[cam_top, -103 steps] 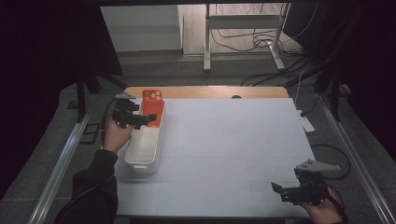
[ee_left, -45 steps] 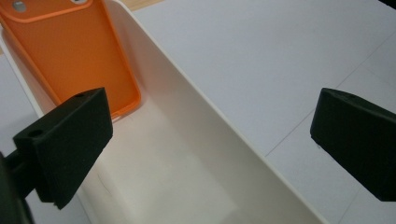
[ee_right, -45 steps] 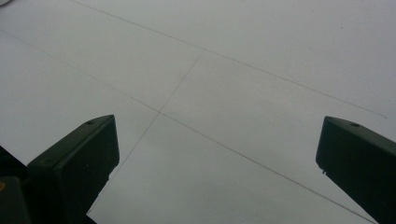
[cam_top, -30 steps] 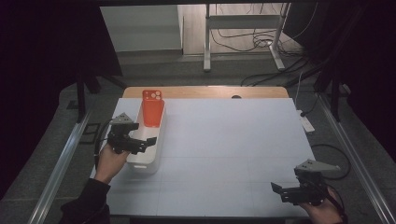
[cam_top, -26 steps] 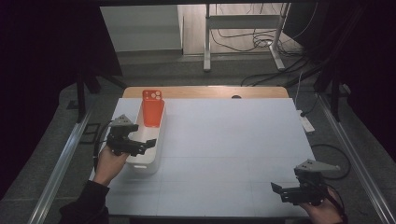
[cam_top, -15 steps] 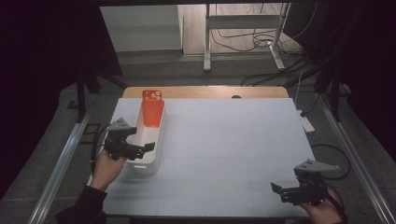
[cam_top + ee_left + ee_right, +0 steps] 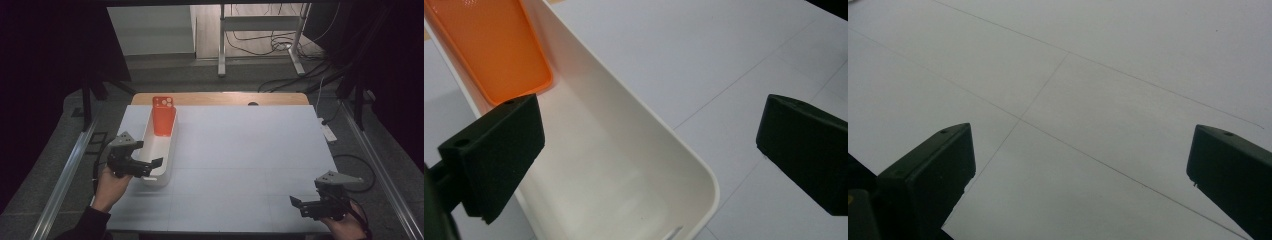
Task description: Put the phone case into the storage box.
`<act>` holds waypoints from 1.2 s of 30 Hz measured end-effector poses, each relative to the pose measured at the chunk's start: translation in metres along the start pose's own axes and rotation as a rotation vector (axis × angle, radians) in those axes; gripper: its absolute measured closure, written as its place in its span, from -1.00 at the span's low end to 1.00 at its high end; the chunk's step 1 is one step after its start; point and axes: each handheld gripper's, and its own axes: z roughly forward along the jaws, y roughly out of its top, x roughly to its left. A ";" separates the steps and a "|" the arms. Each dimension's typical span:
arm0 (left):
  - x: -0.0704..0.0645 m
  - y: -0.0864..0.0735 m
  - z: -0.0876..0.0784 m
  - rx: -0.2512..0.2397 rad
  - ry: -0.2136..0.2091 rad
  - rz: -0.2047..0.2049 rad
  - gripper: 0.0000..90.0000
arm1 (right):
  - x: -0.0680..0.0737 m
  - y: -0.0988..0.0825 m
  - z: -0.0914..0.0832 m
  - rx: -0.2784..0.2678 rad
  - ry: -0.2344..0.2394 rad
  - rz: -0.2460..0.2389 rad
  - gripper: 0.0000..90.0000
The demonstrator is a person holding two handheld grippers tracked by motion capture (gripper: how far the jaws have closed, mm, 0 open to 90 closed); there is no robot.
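An orange phone case (image 7: 163, 115) leans upright against the far end of a long white bin (image 7: 150, 145) at the table's left side. In the left gripper view the orange phone case (image 7: 494, 50) rests inside the white bin (image 7: 664, 150). My left gripper (image 7: 152, 167) hovers over the bin's near end, open and empty; its jaws stand wide apart in the left gripper view (image 7: 644, 160). My right gripper (image 7: 297, 204) sits low at the table's near right corner, open, with bare table between its jaws (image 7: 1078, 180).
The white table top (image 7: 250, 150) stretches between the two grippers, with a wooden strip (image 7: 220, 98) along its far edge. Metal rails run along both sides. A stand and cables lie on the floor beyond.
My left gripper let go of the orange case, left it in the bin's far end, and drew back toward the near end. The right gripper stayed still.
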 end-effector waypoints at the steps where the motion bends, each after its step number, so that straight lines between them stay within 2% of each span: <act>1: -0.001 -0.001 -0.002 -0.001 0.000 0.000 -1.00 | 0.000 0.000 0.000 0.000 0.000 0.000 -1.00; 23: -0.007 -0.021 -0.023 -0.010 0.028 -0.014 -1.00 | 0.000 0.000 0.000 0.001 -0.002 -0.001 -1.00; 36: -0.013 -0.037 -0.037 -0.001 0.059 -0.017 -1.00 | 0.000 0.000 0.000 -0.001 -0.002 0.000 -1.00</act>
